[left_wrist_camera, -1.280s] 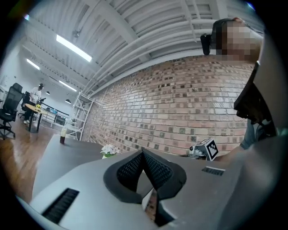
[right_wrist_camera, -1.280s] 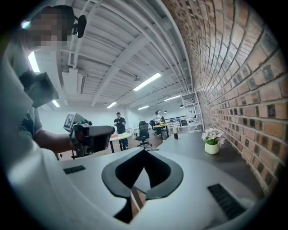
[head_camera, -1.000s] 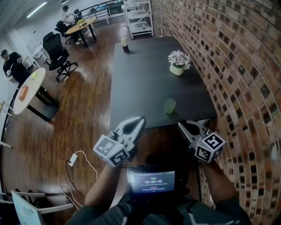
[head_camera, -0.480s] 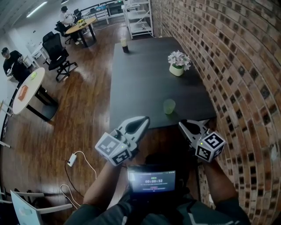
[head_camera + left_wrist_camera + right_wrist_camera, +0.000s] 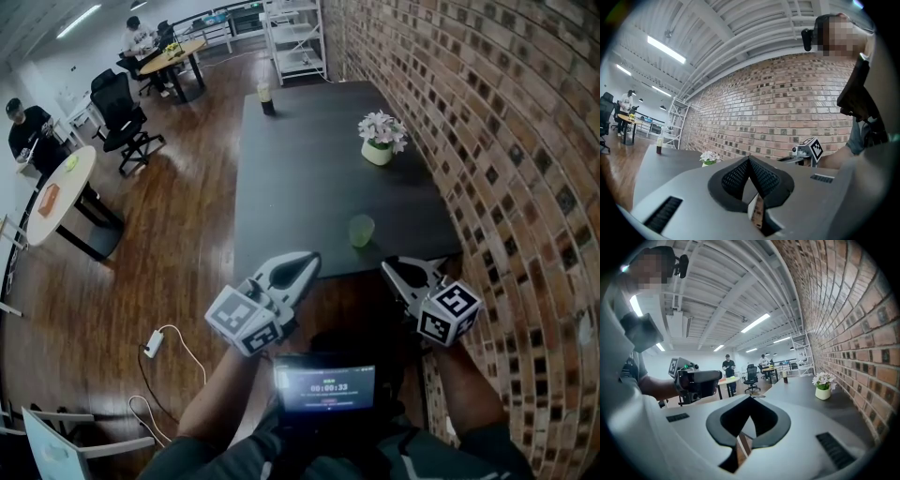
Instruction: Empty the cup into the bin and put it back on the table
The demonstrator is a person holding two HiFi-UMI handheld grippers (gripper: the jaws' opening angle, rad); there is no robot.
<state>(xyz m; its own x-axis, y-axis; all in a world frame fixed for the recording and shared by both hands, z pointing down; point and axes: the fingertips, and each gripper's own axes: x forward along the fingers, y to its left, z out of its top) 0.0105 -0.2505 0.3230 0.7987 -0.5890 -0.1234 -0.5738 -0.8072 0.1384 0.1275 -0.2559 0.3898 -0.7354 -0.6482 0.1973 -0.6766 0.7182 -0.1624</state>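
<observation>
1. the person stood at the near end of the dark table [image 5: 300, 178], both forearms reaching forward from the body with a gripper in each hand, both held just short of the table's edge.
2. the left gripper [image 5: 307, 260] slanted toward the table and a little inward, with its marker cube [image 5: 242, 319] back by the hand. its jaws were closed tip to tip with nothing between them (its own view showed the two ribbed black pads meeting in a point).
3. the right gripper [image 5: 387, 268] slanted inward too, so the two noses leaned toward each other. its jaws were pressed together and empty.
4. the cup [image 5: 362, 229], pale green, stood upright on the table close to the near edge, on the side toward the brick wall [image 5: 497, 141]. it sat beyond the gripper tips and apart from both. i could not tell what was in it.
5. further along the table a white flower pot [image 5: 379, 148] stood near the wall, and a dark bottle [image 5: 266, 97] stood at the far end.
6. a small screen [image 5: 323, 386] hung at the person's chest, between the forearms.
</observation>
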